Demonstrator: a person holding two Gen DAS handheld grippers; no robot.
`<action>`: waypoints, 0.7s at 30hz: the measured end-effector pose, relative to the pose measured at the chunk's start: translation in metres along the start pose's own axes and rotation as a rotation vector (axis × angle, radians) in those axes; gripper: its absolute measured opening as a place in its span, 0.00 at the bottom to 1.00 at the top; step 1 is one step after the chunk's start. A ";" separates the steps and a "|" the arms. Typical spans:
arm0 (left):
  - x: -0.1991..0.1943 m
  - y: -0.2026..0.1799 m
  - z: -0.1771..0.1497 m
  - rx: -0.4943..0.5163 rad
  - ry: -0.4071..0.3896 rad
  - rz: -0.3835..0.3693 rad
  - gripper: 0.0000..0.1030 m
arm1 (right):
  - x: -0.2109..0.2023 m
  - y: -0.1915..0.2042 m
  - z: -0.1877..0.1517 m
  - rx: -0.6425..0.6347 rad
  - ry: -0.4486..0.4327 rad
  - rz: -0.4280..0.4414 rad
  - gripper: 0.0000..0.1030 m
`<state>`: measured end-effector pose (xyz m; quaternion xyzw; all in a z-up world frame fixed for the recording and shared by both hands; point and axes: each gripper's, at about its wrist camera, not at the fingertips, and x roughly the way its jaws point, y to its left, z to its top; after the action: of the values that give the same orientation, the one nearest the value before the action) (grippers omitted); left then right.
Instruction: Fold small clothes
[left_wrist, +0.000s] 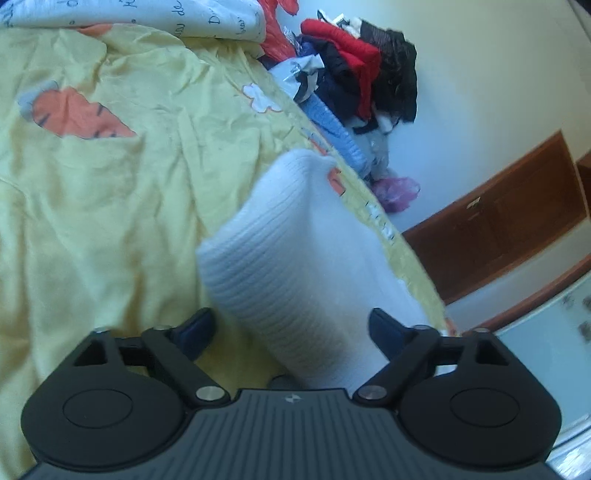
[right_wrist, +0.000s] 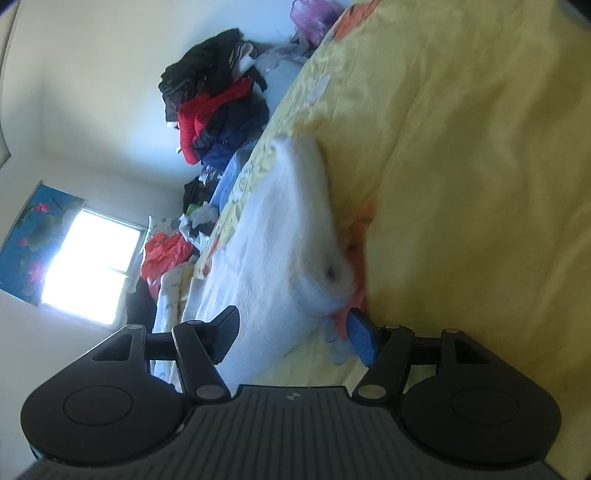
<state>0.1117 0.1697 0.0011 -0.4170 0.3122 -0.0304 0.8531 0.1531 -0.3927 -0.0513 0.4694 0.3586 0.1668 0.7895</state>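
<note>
Ribbed white knit garment (left_wrist: 295, 266) lies folded on crumpled sheet (left_wrist: 110, 206).

Pale walls (right_wrist: 92, 122), bright window (right_wrist: 92, 258) w/ lotus poster (right_wrist: 33, 236), brown wood cabinet (left_wrist: 509, 214), yellow carrot-print bedsheet (left_wrist: 110, 192).

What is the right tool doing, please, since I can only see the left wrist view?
Observer: The right tool is open. The white knit garment lies just ahead of it, not gripped.
Operator: Thank you. Is the garment clean on that side?
Observer: It has a small dark mark near the end toward the tool.
Operator: And what is beyond the clothes pile?
Observer: A bright window, with a blue flower poster beside it.
</note>
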 end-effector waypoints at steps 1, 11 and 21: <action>0.003 0.000 0.001 -0.020 -0.004 -0.010 0.91 | 0.006 0.003 0.000 -0.002 -0.011 -0.003 0.62; 0.020 -0.008 0.002 -0.023 -0.057 0.016 0.90 | 0.025 0.020 -0.009 -0.014 -0.101 -0.108 0.64; 0.026 -0.016 -0.008 0.013 -0.145 0.071 0.81 | 0.013 0.010 -0.014 -0.015 -0.242 -0.197 0.56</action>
<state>0.1311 0.1458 -0.0044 -0.4010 0.2641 0.0282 0.8767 0.1527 -0.3705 -0.0523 0.4425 0.3039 0.0334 0.8431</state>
